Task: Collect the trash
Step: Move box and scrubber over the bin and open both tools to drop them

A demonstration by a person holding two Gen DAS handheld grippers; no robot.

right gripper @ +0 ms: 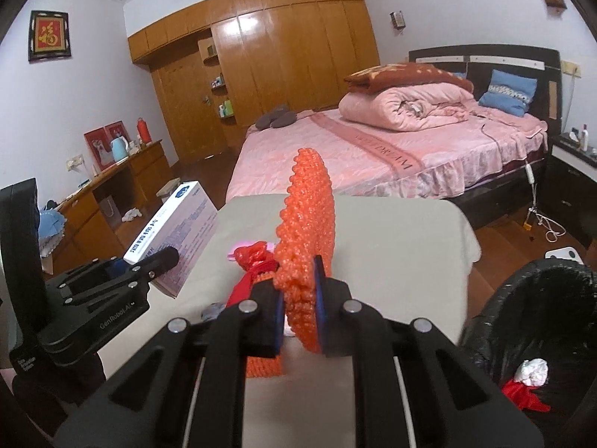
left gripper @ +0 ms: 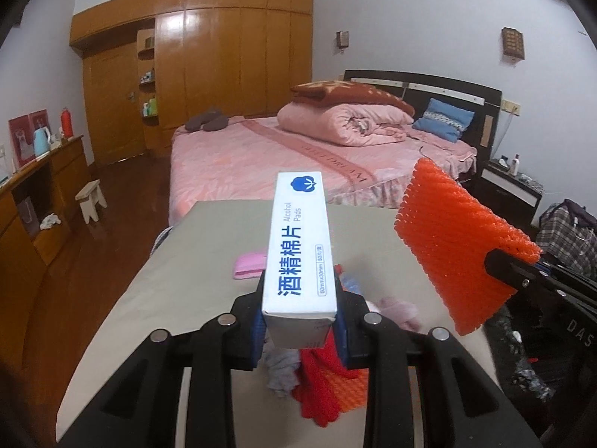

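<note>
- Left wrist view: a white alcohol pads box [left gripper: 298, 250] is clamped at frame centre by the left gripper [left gripper: 300, 330]; the rags beneath are partly hidden.
- The orange foam net [right gripper: 308, 246] is pinched edge-on by the right gripper [right gripper: 298, 315], centre frame.
- At lower right, the black-lined trash bin [right gripper: 522, 298] is cut off; its contents are hard to identify.

Trash bin [right gripper: 537, 336] cut by edge
</note>
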